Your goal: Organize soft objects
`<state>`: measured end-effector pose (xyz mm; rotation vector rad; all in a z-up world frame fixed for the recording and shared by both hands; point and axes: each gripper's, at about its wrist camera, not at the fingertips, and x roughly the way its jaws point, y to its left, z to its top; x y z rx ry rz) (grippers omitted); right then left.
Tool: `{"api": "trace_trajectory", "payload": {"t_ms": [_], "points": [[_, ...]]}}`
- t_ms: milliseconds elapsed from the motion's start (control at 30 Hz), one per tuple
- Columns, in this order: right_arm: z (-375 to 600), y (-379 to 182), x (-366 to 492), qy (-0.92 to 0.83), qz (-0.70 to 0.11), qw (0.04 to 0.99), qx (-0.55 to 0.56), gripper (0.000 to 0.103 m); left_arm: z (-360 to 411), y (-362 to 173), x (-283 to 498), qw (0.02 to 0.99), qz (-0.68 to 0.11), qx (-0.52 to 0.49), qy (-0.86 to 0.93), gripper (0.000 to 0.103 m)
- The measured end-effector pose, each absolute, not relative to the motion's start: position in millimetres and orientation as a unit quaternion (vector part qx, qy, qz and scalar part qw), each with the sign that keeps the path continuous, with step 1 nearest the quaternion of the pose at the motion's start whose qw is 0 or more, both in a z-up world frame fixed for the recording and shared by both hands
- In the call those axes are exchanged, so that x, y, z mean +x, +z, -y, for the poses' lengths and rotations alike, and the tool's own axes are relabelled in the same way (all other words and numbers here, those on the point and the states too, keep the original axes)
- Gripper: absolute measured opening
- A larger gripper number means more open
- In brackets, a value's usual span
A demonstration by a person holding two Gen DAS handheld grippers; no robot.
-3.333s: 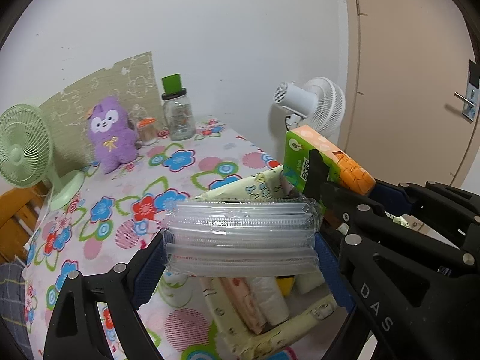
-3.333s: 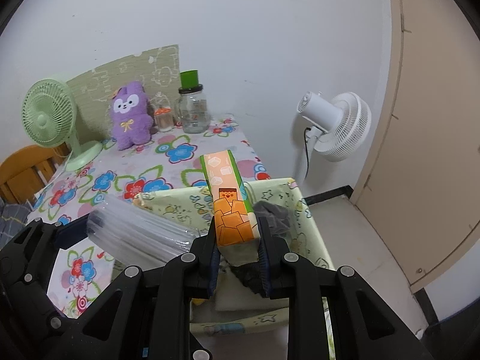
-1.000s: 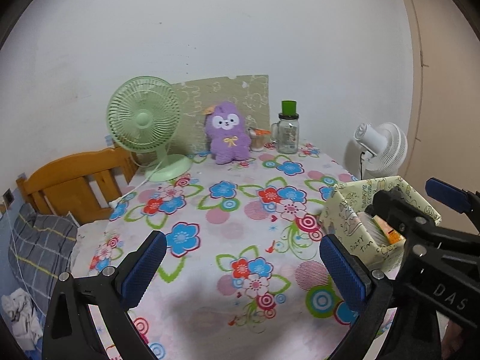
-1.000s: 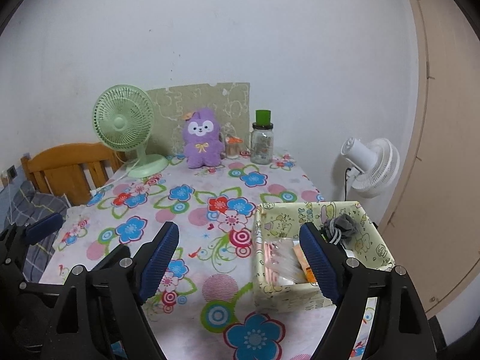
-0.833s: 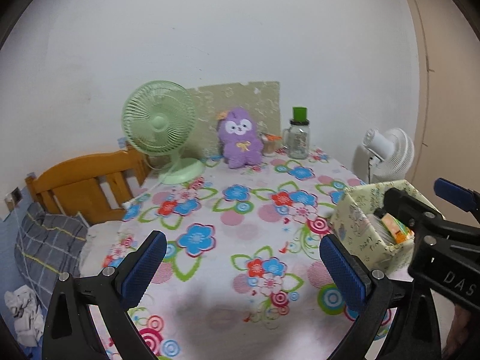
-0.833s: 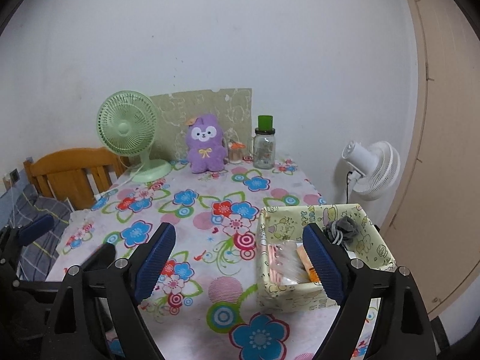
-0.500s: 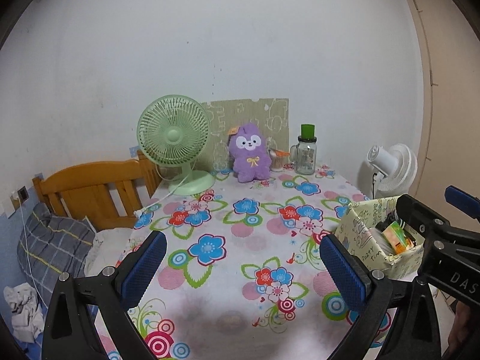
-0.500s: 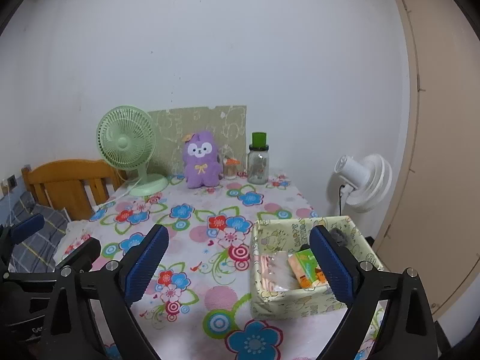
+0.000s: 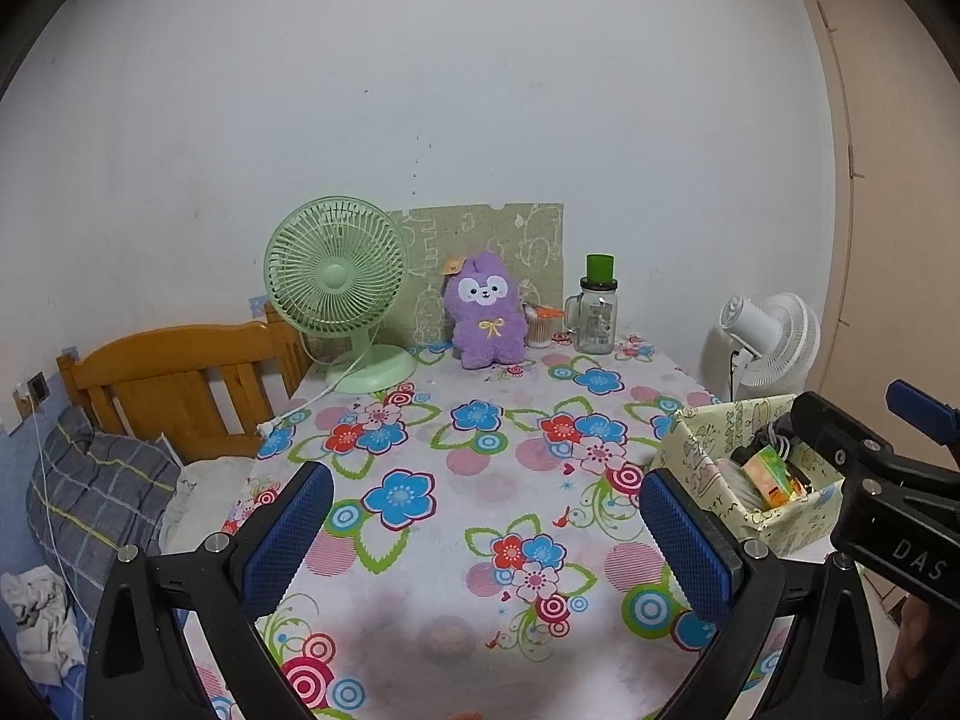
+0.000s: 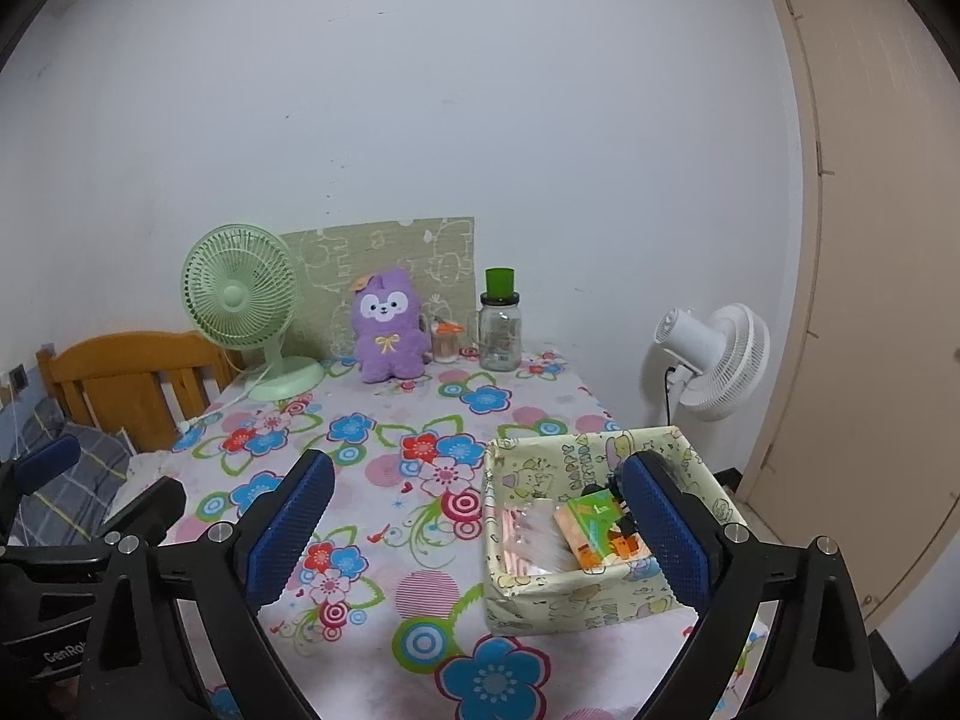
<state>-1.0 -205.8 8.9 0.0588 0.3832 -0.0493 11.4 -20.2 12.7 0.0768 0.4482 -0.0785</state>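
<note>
A pale yellow fabric box [image 10: 570, 597] stands at the right front of the flowered table [image 10: 384, 438]. Inside it lie a clear plastic packet [image 10: 534, 534], a green and orange tissue pack [image 10: 591, 519] and a dark bundle [image 10: 603, 487]. My right gripper [image 10: 477, 465] is open and empty, its right finger in front of the box. My left gripper [image 9: 480, 480] is open and empty over the table's middle, left of the box [image 9: 696, 450] and tissue pack [image 9: 768, 474]. A purple plush toy [image 9: 485, 318] sits upright at the back by the wall.
At the back stand a green desk fan [image 9: 336, 282], a glass jar with a green lid [image 9: 597, 315] and a small orange-lidded jar [image 9: 540, 330]. A white fan [image 10: 714, 360] and a door [image 10: 870, 300] are to the right, a wooden headboard [image 9: 174, 378] to the left.
Earlier each gripper held a pack over the box; both packs now lie in it. Both grippers are empty and have drawn back from the table, and the right jaws have widened a little.
</note>
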Motion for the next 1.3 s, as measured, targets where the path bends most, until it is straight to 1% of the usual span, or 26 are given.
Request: {"api": "trace_trajectory", "payload": {"t_ms": [567, 733, 1300], "points": [[203, 12, -1, -0.026, -0.172, 0.984, 0.034, 0.099, 16, 15, 15, 0.975, -0.216, 0.031, -0.036, 0.103], [200, 11, 1, -0.025, -0.174, 0.984, 0.029, 0.1, 14, 13, 17, 0.975, -0.218, 0.028, -0.034, 0.103], [199, 6, 8, -0.029, -0.183, 0.982, 0.026, 0.1, 10, 9, 21, 0.974, -0.224, 0.023, -0.034, 0.103]]}}
